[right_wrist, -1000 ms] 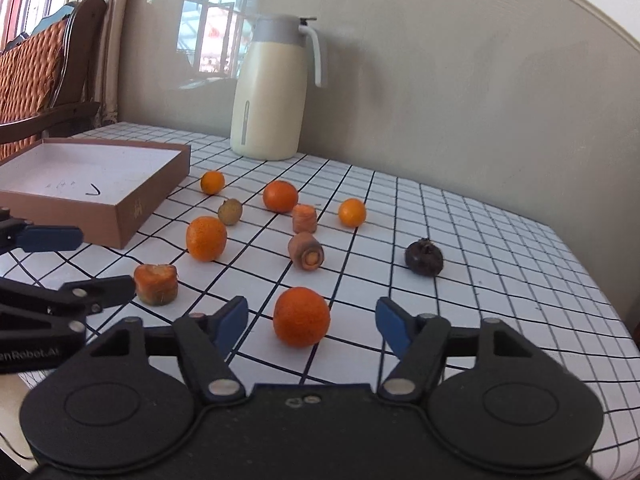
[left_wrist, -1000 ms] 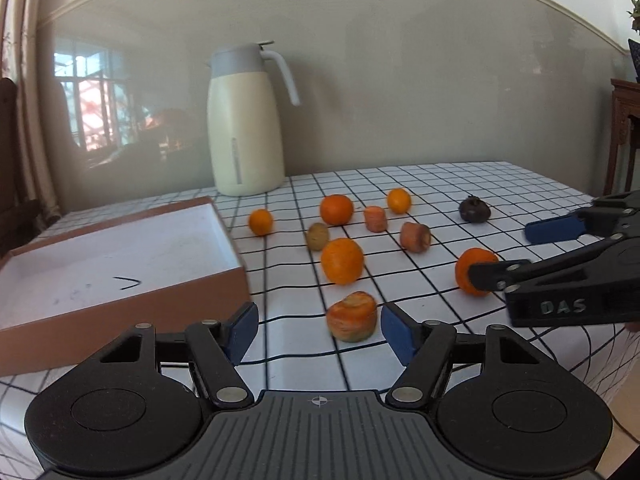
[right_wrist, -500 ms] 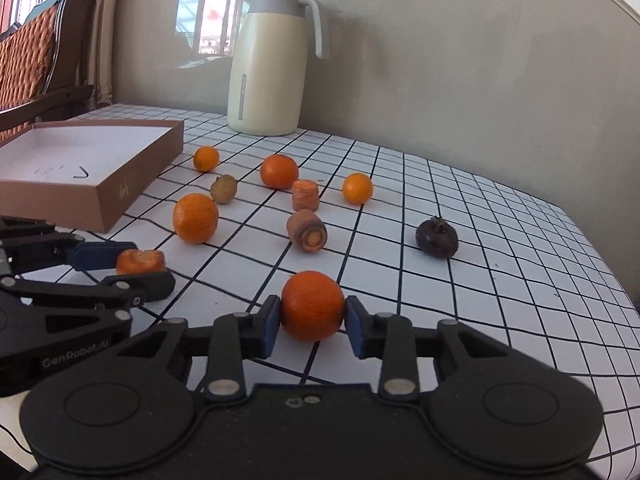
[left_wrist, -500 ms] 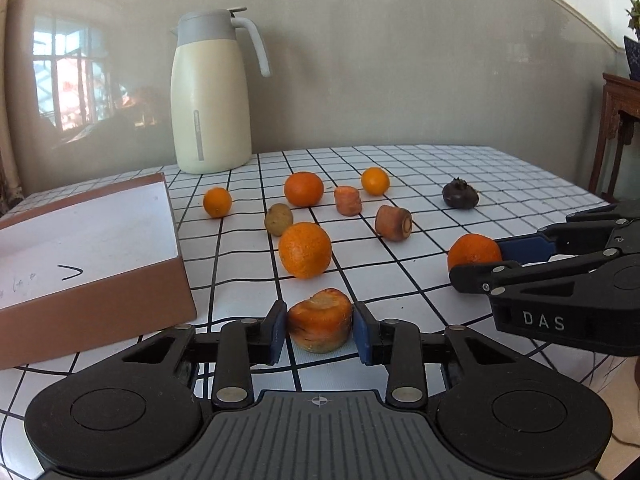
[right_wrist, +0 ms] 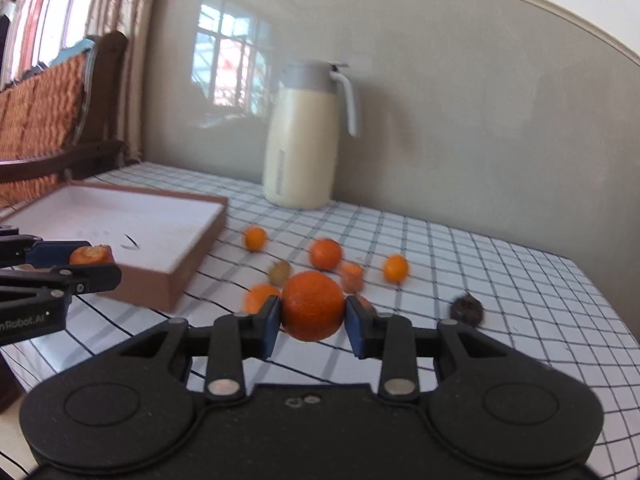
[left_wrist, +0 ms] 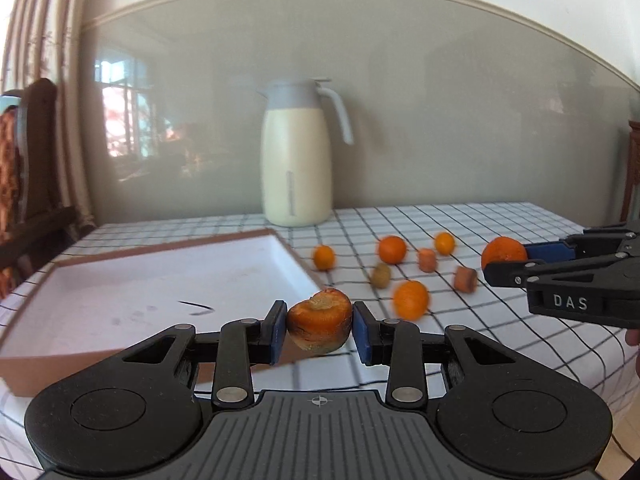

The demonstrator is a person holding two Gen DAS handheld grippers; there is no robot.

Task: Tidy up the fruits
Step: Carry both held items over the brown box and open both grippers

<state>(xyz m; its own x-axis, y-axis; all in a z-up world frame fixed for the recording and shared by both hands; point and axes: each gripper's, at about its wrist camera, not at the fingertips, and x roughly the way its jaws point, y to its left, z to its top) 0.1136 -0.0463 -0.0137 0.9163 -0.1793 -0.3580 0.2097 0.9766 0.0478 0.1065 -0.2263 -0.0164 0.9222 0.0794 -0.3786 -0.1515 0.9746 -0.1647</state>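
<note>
My left gripper [left_wrist: 319, 326] is shut on a carrot chunk [left_wrist: 319, 318] and holds it in the air over the near right corner of the brown box [left_wrist: 152, 280]. The carrot chunk also shows in the right wrist view [right_wrist: 91, 255]. My right gripper [right_wrist: 312, 316] is shut on an orange [right_wrist: 313, 305], lifted above the table; that orange also shows in the left wrist view [left_wrist: 503, 251]. On the checked cloth lie more oranges [left_wrist: 411, 300] [left_wrist: 392, 249], small oranges [left_wrist: 323, 257] [left_wrist: 444, 243], carrot chunks [left_wrist: 427, 260] [left_wrist: 465, 279] and a kiwi [left_wrist: 381, 274].
A cream thermos jug [left_wrist: 297, 160] stands at the back of the table by the wall. A dark mangosteen [right_wrist: 466, 307] lies to the right. A wooden chair [right_wrist: 52, 120] stands beyond the table's left side. The box interior [right_wrist: 120, 220] is white.
Both grippers closed on their pieces, the left on the carrot chunk and the right on the orange, then lifted them off the table. Both have swung left toward the box.
</note>
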